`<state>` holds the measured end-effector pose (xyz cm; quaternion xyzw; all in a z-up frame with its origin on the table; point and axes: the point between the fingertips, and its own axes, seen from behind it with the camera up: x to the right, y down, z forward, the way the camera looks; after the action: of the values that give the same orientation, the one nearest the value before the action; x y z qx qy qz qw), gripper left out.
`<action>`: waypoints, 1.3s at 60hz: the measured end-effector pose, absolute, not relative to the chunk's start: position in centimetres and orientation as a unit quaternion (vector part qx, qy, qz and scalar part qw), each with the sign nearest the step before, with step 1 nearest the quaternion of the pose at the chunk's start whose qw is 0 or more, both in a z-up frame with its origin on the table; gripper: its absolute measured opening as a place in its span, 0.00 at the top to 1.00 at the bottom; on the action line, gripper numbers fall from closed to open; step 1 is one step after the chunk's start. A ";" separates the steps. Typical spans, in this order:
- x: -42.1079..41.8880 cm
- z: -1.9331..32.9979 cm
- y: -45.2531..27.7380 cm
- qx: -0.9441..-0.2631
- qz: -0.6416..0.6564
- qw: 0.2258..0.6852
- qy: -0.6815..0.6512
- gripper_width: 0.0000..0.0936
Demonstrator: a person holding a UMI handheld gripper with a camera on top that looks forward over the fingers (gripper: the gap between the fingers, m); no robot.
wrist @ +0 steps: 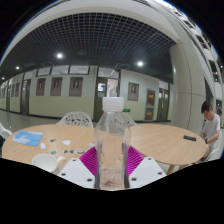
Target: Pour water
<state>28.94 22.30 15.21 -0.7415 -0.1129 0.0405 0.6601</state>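
Note:
A clear plastic water bottle [113,135] with a white cap stands upright between my fingers, held above the wooden table [150,140]. My gripper [112,172] is shut on the bottle's lower body, and both magenta pads [90,158] press against its sides. A white cup [44,161] stands on the table to the left, just beyond my left finger. The bottle's base is hidden between the fingers.
A blue sheet [28,138] lies on the table's left side. A white chair [74,119] stands beyond the table. A dark small object [189,137] lies at the table's right. A person [209,124] sits at the right end. A wall with doors runs behind.

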 end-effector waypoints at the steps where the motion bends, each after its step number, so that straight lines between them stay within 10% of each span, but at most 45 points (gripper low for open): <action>1: 29.2 14.4 22.7 -0.745 0.040 0.655 -0.117 0.65; 26: 28.9 8.7 23.8 -0.759 0.094 0.630 -0.133 0.61; 31: 28.8 8.8 23.7 -0.760 0.092 0.629 -0.135 0.47; 37: 28.5 6.4 22.6 -0.794 0.096 0.581 -0.149 0.07; 78: 26.6 6.7 -5.5 -0.833 0.152 0.517 -0.124 0.09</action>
<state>26.60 -5.49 6.67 -0.8334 -0.1241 0.1519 0.5167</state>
